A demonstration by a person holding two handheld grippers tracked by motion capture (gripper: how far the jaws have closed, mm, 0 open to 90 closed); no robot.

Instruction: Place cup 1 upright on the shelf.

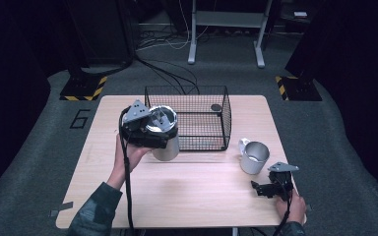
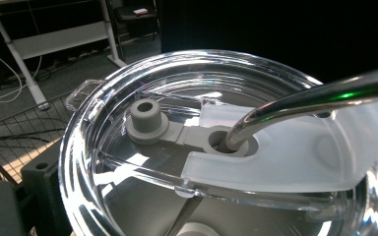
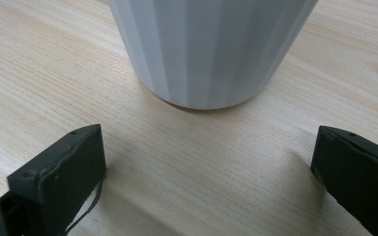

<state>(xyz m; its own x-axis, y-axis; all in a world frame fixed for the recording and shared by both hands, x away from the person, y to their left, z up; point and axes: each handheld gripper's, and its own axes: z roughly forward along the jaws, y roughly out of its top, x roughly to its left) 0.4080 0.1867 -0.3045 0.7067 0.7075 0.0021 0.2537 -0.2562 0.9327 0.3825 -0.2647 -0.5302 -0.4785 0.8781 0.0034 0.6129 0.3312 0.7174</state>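
L gripper point(image 1: 150, 129) raised, R gripper point(image 1: 262, 188) jaws wide

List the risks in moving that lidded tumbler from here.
1. The left gripper holds the tumbler by its top, just beside the basket; a swing could knock it against the wire wall.
2. The metal straw juts out through the clear lid and may catch on the wire.
3. The right gripper rests open close to the mug; a careless push might tip it.
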